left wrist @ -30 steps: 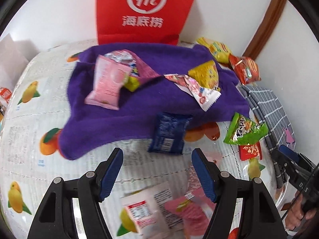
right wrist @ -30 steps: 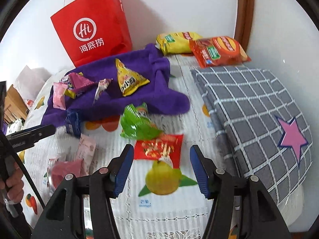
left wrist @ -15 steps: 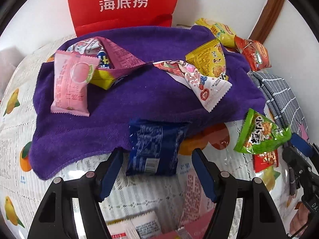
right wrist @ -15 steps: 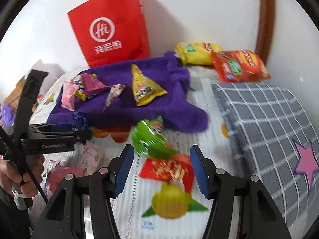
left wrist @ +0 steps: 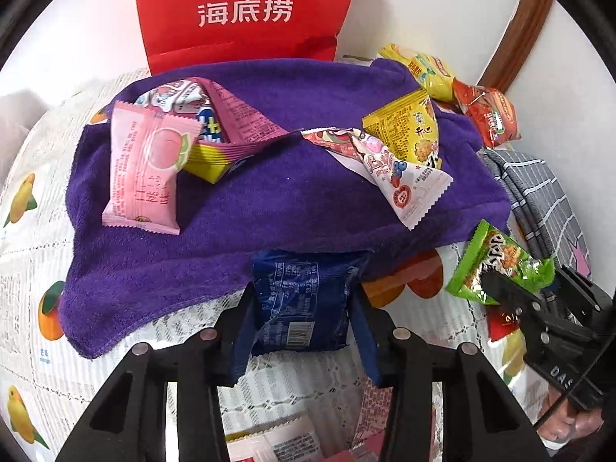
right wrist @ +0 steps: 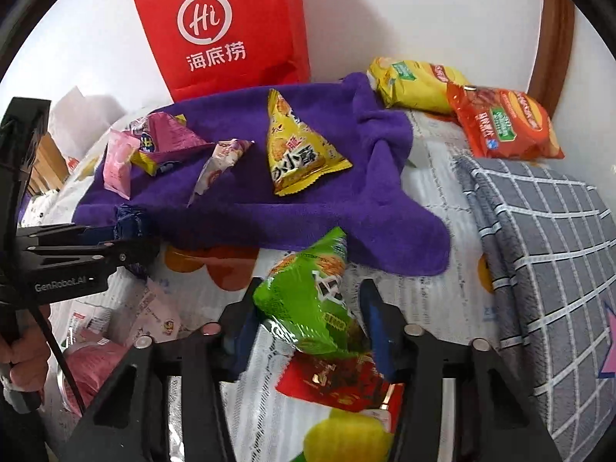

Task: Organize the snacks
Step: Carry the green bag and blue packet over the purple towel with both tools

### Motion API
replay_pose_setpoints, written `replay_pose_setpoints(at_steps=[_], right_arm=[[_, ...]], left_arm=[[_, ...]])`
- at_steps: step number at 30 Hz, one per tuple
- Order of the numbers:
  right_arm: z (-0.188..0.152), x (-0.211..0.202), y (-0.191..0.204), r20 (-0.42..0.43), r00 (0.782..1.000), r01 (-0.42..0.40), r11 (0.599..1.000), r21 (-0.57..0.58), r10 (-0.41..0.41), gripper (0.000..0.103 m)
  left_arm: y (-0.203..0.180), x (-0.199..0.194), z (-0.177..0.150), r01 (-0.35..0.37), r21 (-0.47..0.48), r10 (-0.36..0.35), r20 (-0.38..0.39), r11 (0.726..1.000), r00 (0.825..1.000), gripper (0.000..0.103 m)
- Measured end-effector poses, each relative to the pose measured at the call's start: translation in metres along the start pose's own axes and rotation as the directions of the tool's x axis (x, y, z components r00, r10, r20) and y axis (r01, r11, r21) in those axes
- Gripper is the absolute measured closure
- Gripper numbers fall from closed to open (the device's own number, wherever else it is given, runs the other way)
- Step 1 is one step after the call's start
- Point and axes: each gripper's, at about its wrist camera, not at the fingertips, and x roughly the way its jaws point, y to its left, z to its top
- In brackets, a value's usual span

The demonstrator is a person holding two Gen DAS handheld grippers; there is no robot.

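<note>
My left cam looks down steeply along my left claw (left wrist: 302,308), close over the near edge of the purple towel (left wrist: 269,208), facing the red bag (left wrist: 246,11) at the wall. My right cam sits further right, also tilted down along my right claw (right wrist: 308,315), close over the worktop (right wrist: 435,308), facing the same wall. Both share towel, red bag, yellow (left wrist: 427,71) and orange chip bags (left wrist: 491,117), grey checked cloth (right wrist: 546,254); each sees the other claw at its edge.

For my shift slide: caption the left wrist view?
Left gripper fingers, just closing, pinch a dark blue snack packet at the purple towel's front edge.
</note>
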Motion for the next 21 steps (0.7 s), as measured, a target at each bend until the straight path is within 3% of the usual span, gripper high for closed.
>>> replay_pose_setpoints(at_steps=[14,21], right_arm=[[0.002,-0.049,0.024,0.069,0.997,-0.028,0.999,0.045,0.025,0.062],[0.025,-0.072,0.039,0.112,0.993,-0.029,0.999,0.045,0.024,0.062]], left_arm=[[0.022,-0.058,-0.02,0.02,-0.014,-0.019,0.072,1.0,0.997,0.06],[0.037,-0.093,-0.011,0.007,-0.011,-0.006,0.135,1.0,0.991,0.06]])
